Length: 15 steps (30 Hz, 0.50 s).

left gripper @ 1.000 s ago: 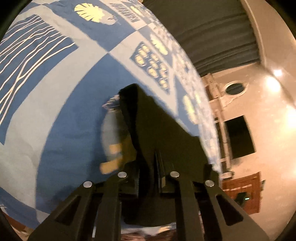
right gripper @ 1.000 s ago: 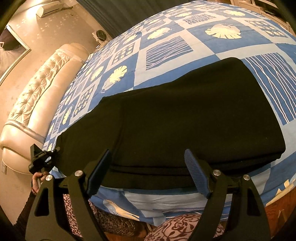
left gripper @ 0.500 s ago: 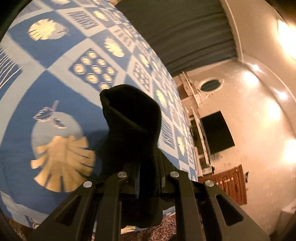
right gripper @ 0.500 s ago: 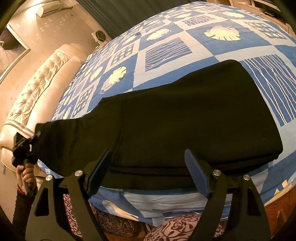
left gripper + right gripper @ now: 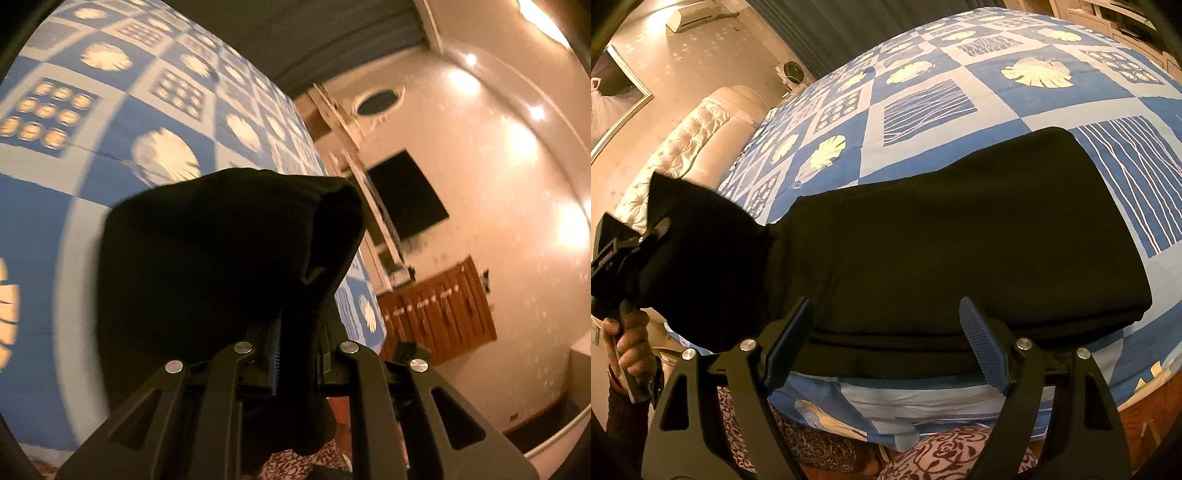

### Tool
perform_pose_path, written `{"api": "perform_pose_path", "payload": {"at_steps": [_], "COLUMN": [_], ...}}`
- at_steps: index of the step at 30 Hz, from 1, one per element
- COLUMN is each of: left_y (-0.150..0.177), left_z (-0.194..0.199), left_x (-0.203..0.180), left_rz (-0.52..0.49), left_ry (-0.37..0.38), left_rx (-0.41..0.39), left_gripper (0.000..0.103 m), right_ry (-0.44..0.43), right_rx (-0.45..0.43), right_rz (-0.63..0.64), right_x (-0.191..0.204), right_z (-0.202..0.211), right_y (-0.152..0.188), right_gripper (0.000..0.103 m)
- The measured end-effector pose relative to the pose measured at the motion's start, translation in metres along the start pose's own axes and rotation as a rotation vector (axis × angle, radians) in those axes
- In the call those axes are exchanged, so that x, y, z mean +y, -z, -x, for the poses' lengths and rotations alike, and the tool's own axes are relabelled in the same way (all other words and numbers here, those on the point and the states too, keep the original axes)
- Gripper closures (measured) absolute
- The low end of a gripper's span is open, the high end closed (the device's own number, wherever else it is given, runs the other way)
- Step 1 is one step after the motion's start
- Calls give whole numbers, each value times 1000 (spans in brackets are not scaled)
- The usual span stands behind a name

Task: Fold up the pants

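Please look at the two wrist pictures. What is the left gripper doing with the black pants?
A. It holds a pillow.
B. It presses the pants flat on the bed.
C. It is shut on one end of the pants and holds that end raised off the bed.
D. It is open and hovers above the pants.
C: the left gripper is clamped on black cloth, and the right wrist view shows that end of the pants raised off the bed.

pants (image 5: 960, 251) spread across the bed (image 5: 923, 110) right ahead of the right gripper (image 5: 886, 343), their left end lifted off it in the left gripper (image 5: 624, 254)
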<state>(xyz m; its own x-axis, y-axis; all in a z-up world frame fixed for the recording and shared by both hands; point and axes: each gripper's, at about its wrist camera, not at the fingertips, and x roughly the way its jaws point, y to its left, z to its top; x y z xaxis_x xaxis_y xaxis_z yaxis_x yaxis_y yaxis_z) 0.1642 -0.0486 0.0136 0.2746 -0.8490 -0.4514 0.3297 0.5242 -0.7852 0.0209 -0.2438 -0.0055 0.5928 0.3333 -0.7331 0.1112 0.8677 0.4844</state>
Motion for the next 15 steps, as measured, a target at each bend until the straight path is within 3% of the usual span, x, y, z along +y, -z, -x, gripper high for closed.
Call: {"api": "perform_pose_path", "payload": {"at_steps": [5,8,12,15], "left_y": [10,21,34,36], "left_z": [-66,-105,-133,-137], "left_x": [-10,-11,-2,0], "left_rz": [-14,-54,-73,-82], "left_ry": [-24,-98,-178,-182], "left_rx": [97,158,196,178], "left_gripper": [89,89,87,82], "right_ry": [-7,-8,-10,-22], "right_rx": [-7,-9,-10,-15], "right_rz": [-15,-31,-60,-90], "right_x": [-2,-7,-14,-20], "right_z": [3,3,3,5], "right_y": [-1,-3,-3,-4], "right_gripper": [22,22,22,22]}}
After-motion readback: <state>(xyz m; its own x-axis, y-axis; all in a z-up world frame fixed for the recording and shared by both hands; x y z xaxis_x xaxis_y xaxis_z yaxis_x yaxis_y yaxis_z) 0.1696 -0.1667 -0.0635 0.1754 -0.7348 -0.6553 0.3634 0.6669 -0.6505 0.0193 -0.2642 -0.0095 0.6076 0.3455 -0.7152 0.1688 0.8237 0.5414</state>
